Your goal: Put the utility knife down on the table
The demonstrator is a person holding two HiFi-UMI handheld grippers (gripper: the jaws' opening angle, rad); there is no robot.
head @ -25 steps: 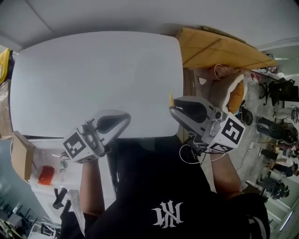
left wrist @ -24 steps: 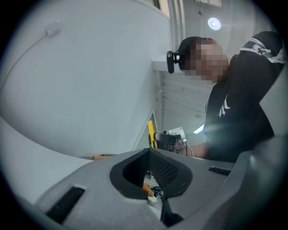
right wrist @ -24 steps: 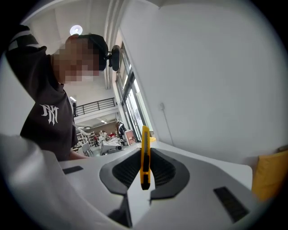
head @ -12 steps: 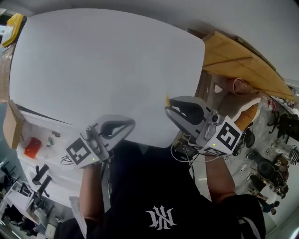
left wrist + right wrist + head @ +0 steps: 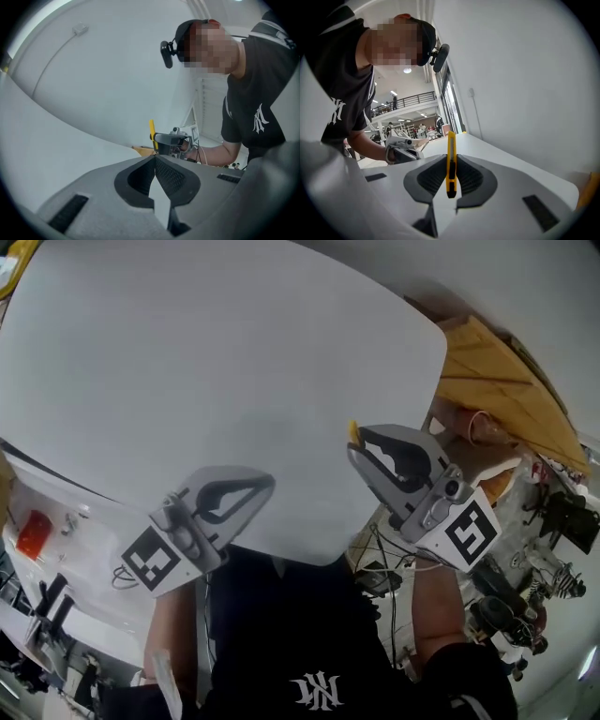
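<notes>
A yellow utility knife stands upright between the jaws of my right gripper, which is shut on it. In the head view only the knife's yellow tip shows, at the nose of the right gripper, above the near right edge of the white table. My left gripper hovers over the table's near edge, shut with nothing between its jaws. The left gripper view shows the left gripper closed and empty, with the knife in the right gripper beyond it.
Brown cardboard lies off the table's right side. Cables hang under the right gripper. A white shelf with a red item and small parts sits lower left. The person's black shirt fills the bottom.
The head view has swung, so the table fills more of the picture. Both grippers stay at the table's near edge, the right one a little further right, still holding the knife.
</notes>
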